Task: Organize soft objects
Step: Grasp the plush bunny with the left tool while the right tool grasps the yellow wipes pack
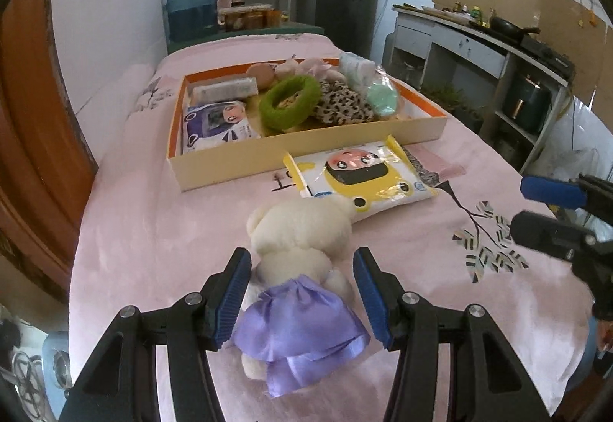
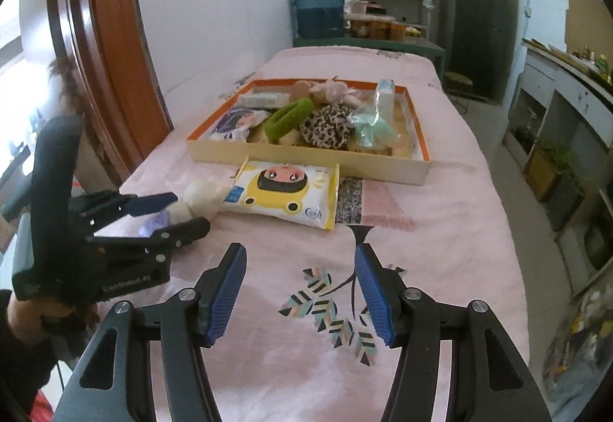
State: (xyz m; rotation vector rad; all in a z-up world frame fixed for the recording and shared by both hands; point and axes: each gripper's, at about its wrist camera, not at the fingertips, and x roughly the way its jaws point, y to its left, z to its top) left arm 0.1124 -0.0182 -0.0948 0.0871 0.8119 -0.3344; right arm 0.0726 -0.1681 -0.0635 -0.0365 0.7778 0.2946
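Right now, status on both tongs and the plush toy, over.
Left tongs open, straddling the cream plush bear in purple satin skirt, pads not pressing. Right tongs open, empty over pink cloth. Yellow wipes pack lies between bear and box.

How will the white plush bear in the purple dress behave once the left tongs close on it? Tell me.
The plush bear looks soft, so it will probably squash between the open left tongs and sag at head and legs. It seems light. Its satin dress may slip, so gripping the body seems safer.
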